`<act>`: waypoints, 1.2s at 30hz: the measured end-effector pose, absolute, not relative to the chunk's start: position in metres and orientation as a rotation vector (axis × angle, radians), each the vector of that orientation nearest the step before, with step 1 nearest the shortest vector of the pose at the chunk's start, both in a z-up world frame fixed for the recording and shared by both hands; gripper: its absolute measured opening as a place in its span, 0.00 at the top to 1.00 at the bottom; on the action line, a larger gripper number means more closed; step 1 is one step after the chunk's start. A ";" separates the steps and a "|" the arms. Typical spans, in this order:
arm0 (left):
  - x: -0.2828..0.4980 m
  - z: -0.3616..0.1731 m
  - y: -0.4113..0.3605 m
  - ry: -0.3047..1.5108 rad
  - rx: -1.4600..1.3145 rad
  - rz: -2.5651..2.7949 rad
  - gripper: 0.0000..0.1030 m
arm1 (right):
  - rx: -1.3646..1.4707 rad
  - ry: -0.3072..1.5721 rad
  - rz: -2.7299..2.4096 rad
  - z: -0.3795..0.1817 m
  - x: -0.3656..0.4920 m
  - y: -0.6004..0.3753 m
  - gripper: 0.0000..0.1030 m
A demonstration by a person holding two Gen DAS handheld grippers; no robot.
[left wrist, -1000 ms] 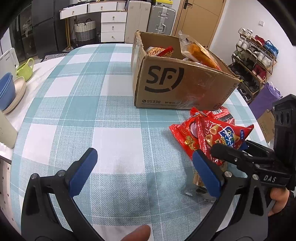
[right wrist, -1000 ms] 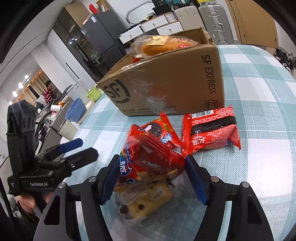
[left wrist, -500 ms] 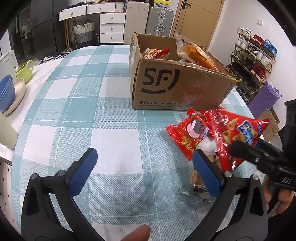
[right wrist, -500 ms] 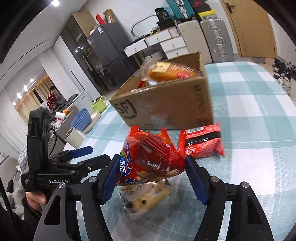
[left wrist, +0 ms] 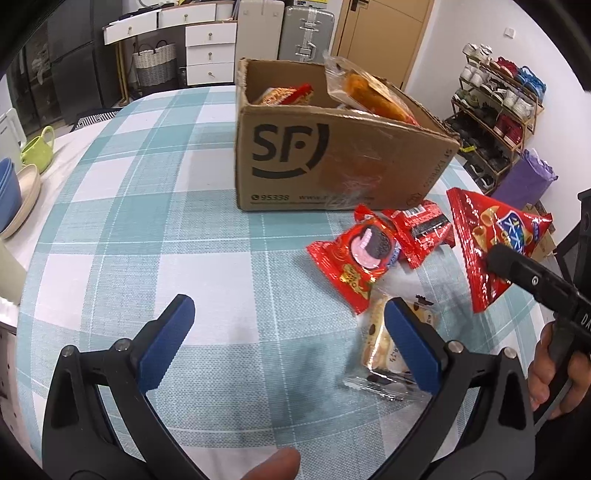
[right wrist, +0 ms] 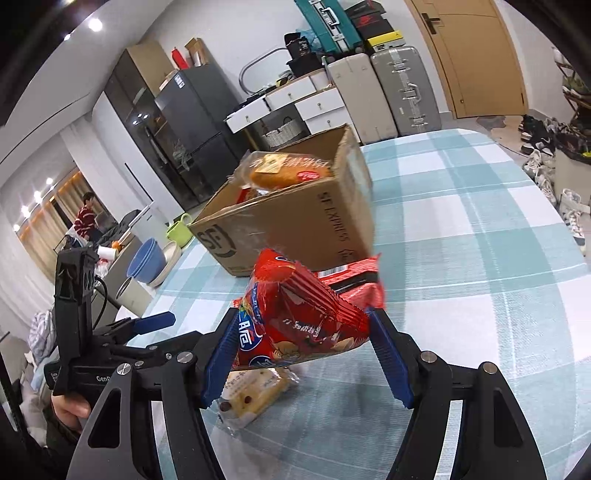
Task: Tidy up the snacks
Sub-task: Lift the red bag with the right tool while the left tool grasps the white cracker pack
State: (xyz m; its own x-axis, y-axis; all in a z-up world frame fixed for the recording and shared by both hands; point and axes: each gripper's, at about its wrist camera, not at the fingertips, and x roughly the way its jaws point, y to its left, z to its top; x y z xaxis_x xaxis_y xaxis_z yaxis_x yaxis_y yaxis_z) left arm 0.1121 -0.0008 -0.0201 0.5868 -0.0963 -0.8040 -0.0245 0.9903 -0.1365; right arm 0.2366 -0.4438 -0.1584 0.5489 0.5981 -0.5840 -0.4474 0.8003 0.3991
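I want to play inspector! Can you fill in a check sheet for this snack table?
Surface: checked tablecloth, round table.
Job's things: cardboard box holds snacks; held red bag lifted off the table; red cookie pack, red-black pack and clear cake pack lie near the box.
Clutter: green mug, blue bowls at the table's edge.
Grippers: right gripper shut on the held red bag; left gripper open, empty.
Cables: black cable behind the left gripper.
Surroundings: suitcases, shoe rack, fridge.
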 end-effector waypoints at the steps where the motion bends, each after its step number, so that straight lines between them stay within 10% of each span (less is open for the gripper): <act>1: 0.113 -0.021 -0.002 0.946 -0.135 -0.046 0.01 | 0.217 0.770 0.619 -0.159 0.237 -0.447 0.31; 36: 0.130 -0.055 -0.092 1.075 -0.019 -0.271 0.03 | 0.275 0.761 0.506 -0.165 0.226 -0.494 0.31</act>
State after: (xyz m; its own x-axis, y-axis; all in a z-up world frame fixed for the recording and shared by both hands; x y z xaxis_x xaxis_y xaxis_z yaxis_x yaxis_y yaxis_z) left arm 0.1304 -0.0919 -0.0551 0.4460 -0.2283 -0.8655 0.2095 0.9667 -0.1470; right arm 0.2265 -0.4939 -0.1647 0.6130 0.5297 -0.5863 -0.3354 0.8463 0.4139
